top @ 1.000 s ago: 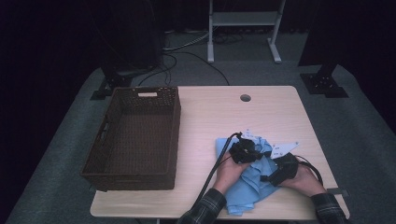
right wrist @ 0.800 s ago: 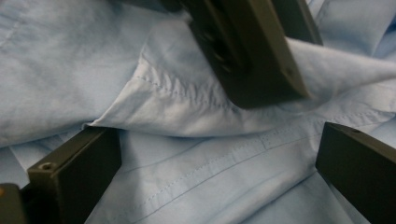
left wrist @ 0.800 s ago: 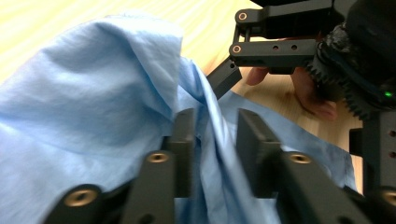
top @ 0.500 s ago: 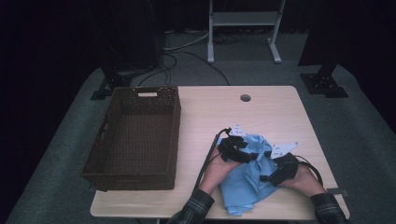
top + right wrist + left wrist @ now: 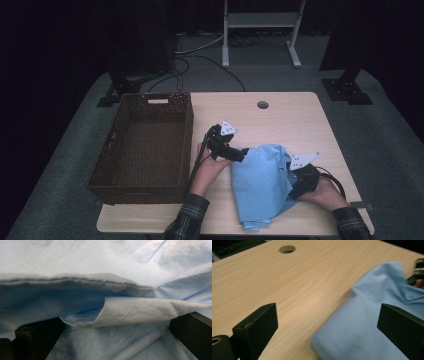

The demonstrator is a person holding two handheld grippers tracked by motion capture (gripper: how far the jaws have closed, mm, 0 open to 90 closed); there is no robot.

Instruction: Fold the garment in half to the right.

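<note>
Cloth (image 5: 262, 187), light blue & folded, lies on the table (image 5: 300, 120) front-right, w/ a brown wicker basket (image 5: 142, 145) well apart at left. Your left hand-held gripper (image 5: 239, 154) sits at the cloth's left edge, jaws spread wide, gripping nothing. Your right hand-held gripper (image 5: 295, 187) is at the right edge, jaws wide apart w/ cloth folds between them.

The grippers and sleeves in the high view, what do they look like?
Both are black handheld tools. The left claw and the right claw each carry a pale grey three-cornered plate with small dark marks. A black cable trails from each. In its own view, the left claw's jaws are blocky and matte black. The sleeves are dark plaid.
</note>
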